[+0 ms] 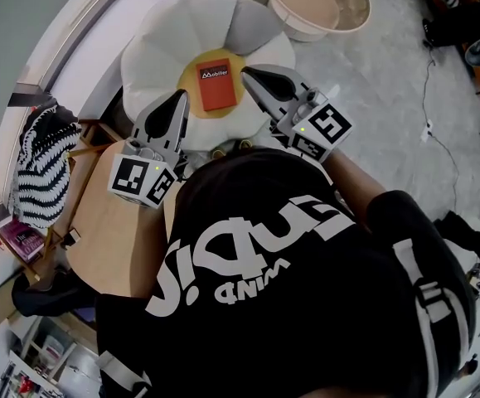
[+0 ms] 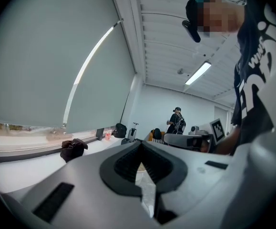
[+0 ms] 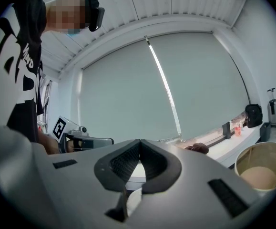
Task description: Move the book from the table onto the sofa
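Head view: book, orange-red cover up, lies flat on the yellow centre of the flower-shaped sofa, ringed by its white petals. It is off the worktop, whose bare wood surface sits at lower left, beside the sofa.

Left gripper: fingers pressed together, nothing between them. The left gripper view shows the two dark pads meeting at the tip, with only the room beyond. The tip sits near the book's left edge, apart from it.

Right gripper: fingers also pressed together and empty, which the right gripper view confirms. The tip lies just beside the book's right edge; contact cannot be told from this angle.

The book lies between the two tips. The two grippers flank it, each showing in the other's view.

Surroundings:
- A beige tub stands on the floor past the sofa, to the right.
- A black-and-white striped cloth hangs at the left, beyond the worktop.
- In the left gripper view a person stands far across the room.
- A grey window blind fills the background of both gripper views.
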Demonstrator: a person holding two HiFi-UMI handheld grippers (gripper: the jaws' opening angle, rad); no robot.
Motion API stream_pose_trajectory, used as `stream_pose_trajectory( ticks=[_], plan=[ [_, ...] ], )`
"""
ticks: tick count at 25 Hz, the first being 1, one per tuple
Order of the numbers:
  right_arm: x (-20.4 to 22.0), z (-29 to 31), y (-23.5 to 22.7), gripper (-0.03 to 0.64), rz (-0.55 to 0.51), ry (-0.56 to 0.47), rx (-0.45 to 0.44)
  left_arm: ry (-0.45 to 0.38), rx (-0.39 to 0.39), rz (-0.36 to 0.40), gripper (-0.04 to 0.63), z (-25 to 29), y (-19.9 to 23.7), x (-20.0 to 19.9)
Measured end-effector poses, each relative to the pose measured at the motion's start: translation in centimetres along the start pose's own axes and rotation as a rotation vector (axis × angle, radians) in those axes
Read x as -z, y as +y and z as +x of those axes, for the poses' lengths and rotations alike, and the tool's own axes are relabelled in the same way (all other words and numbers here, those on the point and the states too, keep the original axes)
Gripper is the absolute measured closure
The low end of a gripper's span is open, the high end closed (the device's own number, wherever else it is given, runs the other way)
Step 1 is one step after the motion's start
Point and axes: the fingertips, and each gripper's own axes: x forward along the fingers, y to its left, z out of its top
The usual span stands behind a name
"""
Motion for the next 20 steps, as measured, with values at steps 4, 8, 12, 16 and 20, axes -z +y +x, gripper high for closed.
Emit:
stream_pose_trajectory(
  ticks=[4,8,12,16,20],
  plan=[
    [0.4,0.1,0.3,0.617,-0.001,0.008,-0.008,0.001,0.005,-0.009,0.586,0.0,-0.1,0.2],
    [0.8,-0.1,0.3,0.617,-0.009,0.018,-0.014,-0.001,0.001,-0.013,0.586,0.2,-0.4,0.3],
    [0.8,-0.3,0.4,0.617,-0.009,0.028,-0.024,0.0,-0.003,-0.017,0.586,0.5,-0.6,0.3],
    [1.0,-0.5,0.2,0.617,-0.002,0.051,-0.019,0.002,-0.005,-0.025,0.586,0.8,-1.0,0.3],
    [1.4,-0.8,0.2,0.617,0.004,0.075,-0.014,0.004,-0.001,-0.033,0.586,0.9,-1.5,0.4]
  ],
)
